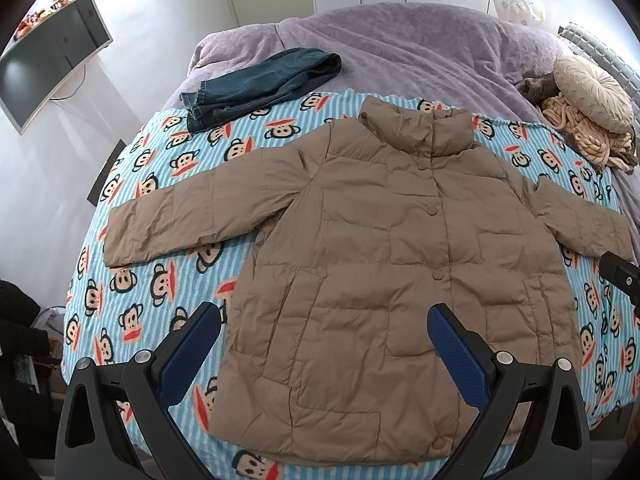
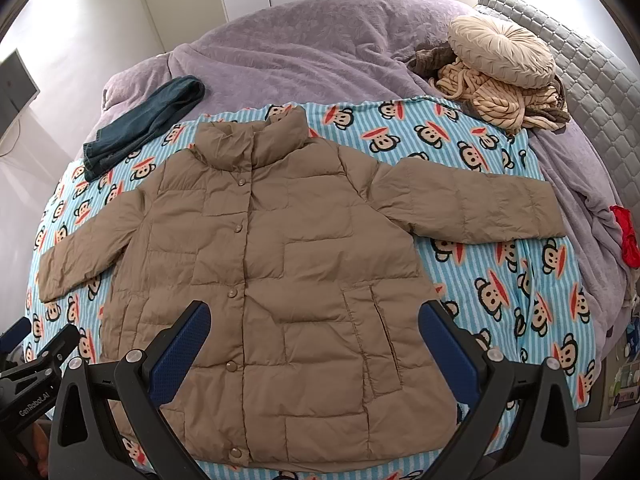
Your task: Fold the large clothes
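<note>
A tan puffer jacket [image 1: 384, 260] lies flat and buttoned, front up, on a blue striped monkey-print blanket [image 1: 152, 184], both sleeves spread out sideways. It also shows in the right wrist view [image 2: 280, 272]. My left gripper [image 1: 324, 320] is open and empty, held above the jacket's lower left hem. My right gripper [image 2: 314, 322] is open and empty above the jacket's lower right part. The right gripper's edge shows at the right of the left wrist view [image 1: 620, 276]; the left gripper shows at the lower left of the right wrist view [image 2: 36, 360].
Folded blue jeans [image 1: 260, 84] lie at the blanket's far left on a purple bedspread [image 1: 400, 48]. A round beige cushion [image 2: 500, 50] and knitted beige throw [image 2: 500, 108] sit far right. A red item [image 2: 626, 236] lies at the right bed edge. A monitor [image 1: 52, 56] stands left.
</note>
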The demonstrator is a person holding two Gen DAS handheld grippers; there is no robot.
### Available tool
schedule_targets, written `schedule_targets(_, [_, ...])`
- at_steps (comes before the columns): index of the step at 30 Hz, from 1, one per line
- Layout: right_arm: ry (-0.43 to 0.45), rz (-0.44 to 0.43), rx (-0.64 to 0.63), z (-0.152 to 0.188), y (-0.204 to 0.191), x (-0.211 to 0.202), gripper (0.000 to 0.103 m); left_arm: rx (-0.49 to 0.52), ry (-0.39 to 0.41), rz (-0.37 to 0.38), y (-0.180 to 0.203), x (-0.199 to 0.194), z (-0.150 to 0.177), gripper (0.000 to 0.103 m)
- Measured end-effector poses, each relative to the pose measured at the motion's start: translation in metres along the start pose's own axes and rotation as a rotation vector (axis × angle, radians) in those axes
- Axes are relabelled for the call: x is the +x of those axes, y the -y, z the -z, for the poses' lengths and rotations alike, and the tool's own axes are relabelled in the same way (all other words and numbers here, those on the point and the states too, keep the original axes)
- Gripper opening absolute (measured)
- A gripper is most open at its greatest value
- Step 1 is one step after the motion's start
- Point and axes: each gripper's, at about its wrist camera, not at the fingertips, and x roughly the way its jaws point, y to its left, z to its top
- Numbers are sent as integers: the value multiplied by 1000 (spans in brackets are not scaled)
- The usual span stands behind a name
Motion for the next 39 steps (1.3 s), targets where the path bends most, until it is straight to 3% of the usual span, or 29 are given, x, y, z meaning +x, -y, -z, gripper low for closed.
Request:
schedule_targets(9, [-13, 0, 5, 3, -2, 6, 103, 3, -15, 3, -1, 6, 9, 103])
schedule_targets(26, [-66, -24, 17, 1, -1, 24, 103, -3, -76, 11, 1, 18, -11, 103])
schedule_targets(31, [-107, -83, 15, -4, -3, 33, 103, -20, -92, -36, -4, 25, -9, 103])
schedule_targets(39, [-190, -235, -7, -3, -19, 55, 103, -132, -167, 2, -38, 50, -1, 103])
